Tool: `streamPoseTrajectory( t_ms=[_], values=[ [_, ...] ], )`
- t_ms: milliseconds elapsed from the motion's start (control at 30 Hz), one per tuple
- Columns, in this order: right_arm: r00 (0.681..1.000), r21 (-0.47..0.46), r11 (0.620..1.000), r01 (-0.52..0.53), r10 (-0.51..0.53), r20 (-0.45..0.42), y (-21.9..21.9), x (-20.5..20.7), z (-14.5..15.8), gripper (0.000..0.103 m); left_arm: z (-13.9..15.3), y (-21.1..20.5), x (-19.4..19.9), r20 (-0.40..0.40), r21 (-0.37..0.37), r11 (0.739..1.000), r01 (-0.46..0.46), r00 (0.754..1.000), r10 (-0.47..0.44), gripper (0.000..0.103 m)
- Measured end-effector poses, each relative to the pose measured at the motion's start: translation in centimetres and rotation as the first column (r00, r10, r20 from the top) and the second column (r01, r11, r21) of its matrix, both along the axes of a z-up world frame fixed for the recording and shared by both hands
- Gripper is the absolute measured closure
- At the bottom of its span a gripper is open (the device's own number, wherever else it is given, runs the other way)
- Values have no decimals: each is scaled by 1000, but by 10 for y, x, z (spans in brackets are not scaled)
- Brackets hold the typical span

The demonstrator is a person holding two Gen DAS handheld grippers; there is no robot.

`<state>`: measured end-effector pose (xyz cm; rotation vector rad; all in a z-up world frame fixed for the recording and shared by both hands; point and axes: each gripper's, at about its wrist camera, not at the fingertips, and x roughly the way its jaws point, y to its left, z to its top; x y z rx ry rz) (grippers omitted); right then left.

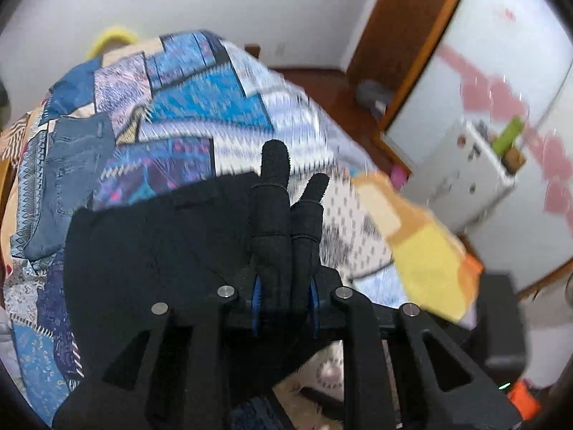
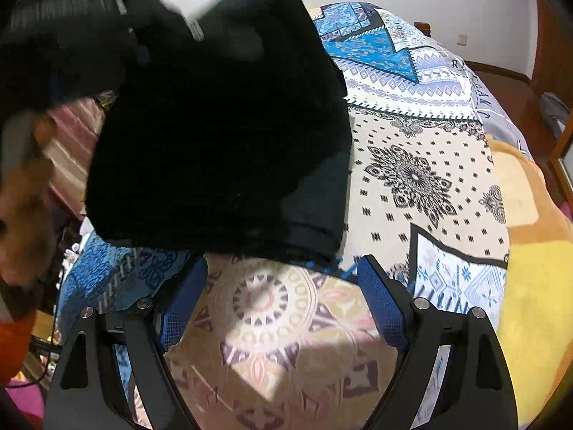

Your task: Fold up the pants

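Note:
The black pants [image 1: 157, 247] hang folded over in the left wrist view, lifted above the patterned bed cover [image 1: 215, 107]. My left gripper [image 1: 293, 175] is shut on the pants, its black-sleeved fingers [image 1: 274, 193] close together with cloth between them. In the right wrist view the black pants [image 2: 222, 136] hang as a dark bundle above the bed. My right gripper [image 2: 279, 268] is open and empty, just below the pants' lower hem, its blue pads [image 2: 379, 304] spread wide. The left gripper [image 2: 71, 36] shows blurred at the upper left there.
Folded blue jeans [image 1: 71, 179] lie on the bed at the left. A yellow and orange blanket [image 1: 429, 251] lies at the bed's right side, also in the right wrist view [image 2: 537, 286]. A white cabinet [image 1: 472, 168] and wooden door frame [image 1: 412, 36] stand beyond.

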<state>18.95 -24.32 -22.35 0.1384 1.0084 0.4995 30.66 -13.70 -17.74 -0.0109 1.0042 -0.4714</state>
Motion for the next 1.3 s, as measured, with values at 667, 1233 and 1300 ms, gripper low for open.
streamPoseTrajectory(
  t_ms=[667, 1233, 1300],
  values=[
    [1000, 34, 999, 26, -25, -12, -1, 4, 1, 19, 6, 119, 77, 163, 242, 907, -345, 936, 313, 7],
    [997, -4, 998, 64, -64, -30, -4, 19, 0, 19, -116, 189, 127, -95, 337, 905, -259, 947, 307, 0],
    [997, -7, 998, 67, -67, -26, -6, 18, 2, 19, -115, 197, 113, -87, 359, 895, -265, 945, 314, 0]
  ],
)
